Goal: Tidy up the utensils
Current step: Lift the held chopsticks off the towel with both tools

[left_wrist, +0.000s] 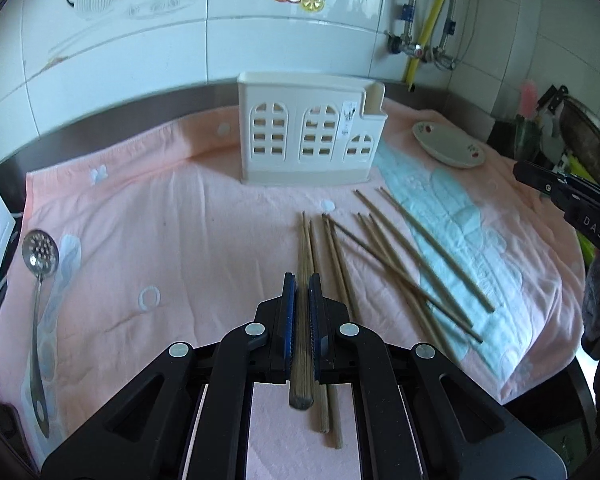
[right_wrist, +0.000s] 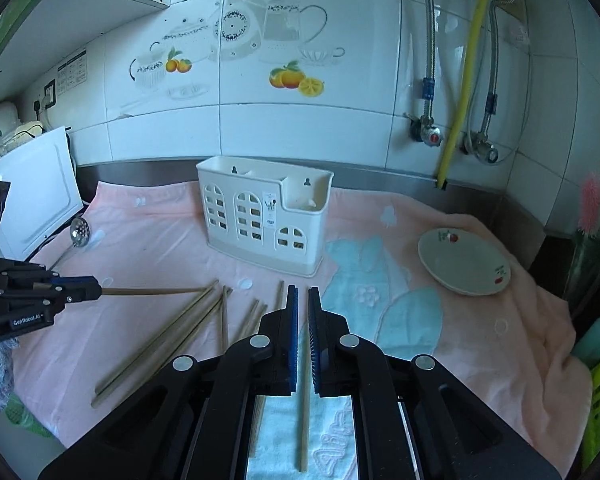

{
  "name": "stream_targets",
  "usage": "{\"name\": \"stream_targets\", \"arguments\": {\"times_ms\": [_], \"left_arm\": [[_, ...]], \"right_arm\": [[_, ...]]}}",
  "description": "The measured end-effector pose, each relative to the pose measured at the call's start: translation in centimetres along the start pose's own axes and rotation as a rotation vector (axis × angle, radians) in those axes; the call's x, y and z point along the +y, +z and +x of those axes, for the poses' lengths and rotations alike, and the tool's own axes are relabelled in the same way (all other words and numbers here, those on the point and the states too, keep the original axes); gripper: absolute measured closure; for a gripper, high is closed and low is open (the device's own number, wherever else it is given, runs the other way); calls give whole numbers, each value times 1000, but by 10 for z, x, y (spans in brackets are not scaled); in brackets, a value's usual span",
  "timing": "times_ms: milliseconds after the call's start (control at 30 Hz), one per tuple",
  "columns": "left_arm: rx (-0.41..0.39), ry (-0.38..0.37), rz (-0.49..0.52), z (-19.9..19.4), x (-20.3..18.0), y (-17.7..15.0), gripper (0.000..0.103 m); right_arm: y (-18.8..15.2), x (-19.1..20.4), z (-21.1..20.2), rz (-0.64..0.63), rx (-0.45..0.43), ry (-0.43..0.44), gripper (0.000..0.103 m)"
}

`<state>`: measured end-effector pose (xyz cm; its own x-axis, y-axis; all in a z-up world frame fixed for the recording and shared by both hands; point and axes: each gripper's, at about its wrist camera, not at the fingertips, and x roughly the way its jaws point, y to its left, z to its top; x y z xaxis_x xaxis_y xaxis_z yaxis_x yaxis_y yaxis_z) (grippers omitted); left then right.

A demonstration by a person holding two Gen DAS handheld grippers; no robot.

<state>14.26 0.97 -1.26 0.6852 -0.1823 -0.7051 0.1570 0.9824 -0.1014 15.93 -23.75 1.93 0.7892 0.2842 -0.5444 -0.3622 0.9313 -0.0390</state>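
Risk of slippage: left claw (left_wrist: 302,280) pinching one chopstick (left_wrist: 305,268); right claw (right_wrist: 303,292) pinching another chopstick (right_wrist: 303,432). Misalignment at holder (right_wrist: 260,208) slots possible.

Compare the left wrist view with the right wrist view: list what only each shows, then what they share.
Only the left wrist view: the whole slotted spoon with its handle, and the left hand-held gripper shut on a chopstick seen up close.
Only the right wrist view: the socket and white appliance at left, and a chopstick under the right hand-held gripper.
Both: holder, plate, loose chopsticks, pink towel.
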Motion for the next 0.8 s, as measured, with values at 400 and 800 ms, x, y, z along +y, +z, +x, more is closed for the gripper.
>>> {"name": "stream_targets", "arguments": {"times_ms": [400,800], "left_arm": [[2,-6,-32,4,5,-7,97],[17,1,-21,10,2,-6,97]], "right_arm": [[-88,-3,51,71,215,29,88],[-104,-5,68,75,237,-9,93]]}}
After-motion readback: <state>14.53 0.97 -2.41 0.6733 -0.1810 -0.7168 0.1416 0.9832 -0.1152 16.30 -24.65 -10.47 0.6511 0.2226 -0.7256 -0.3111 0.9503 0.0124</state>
